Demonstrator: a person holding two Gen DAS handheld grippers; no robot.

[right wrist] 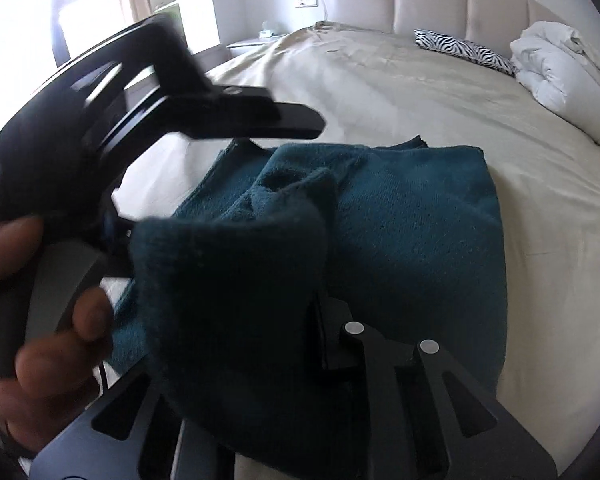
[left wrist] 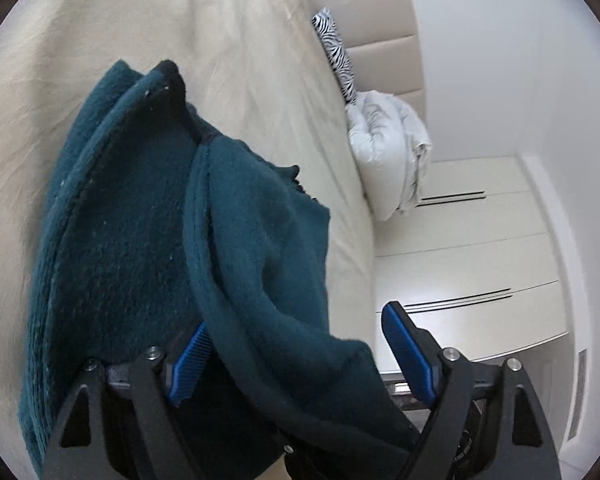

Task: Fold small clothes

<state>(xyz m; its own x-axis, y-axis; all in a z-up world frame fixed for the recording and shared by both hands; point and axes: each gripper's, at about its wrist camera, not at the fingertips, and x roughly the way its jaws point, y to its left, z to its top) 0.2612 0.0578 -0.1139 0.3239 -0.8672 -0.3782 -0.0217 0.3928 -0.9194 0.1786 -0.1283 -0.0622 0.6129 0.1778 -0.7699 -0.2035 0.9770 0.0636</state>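
Teal fleece garment (right wrist: 420,232) on bed (right wrist: 380,92): left tongs (left wrist: 296,360) spread around a fold, right tongs (right wrist: 300,320) state unreadable; lay flap toward 12 o'clock, edges aligned.

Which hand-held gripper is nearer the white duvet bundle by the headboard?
Cannot tell: both are down at the teal garment, far from the white duvet bundle. The left hand-held gripper stands open around the cloth; cloth covers the right hand-held gripper.

Teal fleece garments: we count one (right wrist: 412,232), draped over our fingers.
Zebra-print pillows: we count one (right wrist: 466,51), well beyond the fingertips.
White duvets: we count one (right wrist: 556,68), bundled beside that pillow.
Beds: one (right wrist: 380,96).
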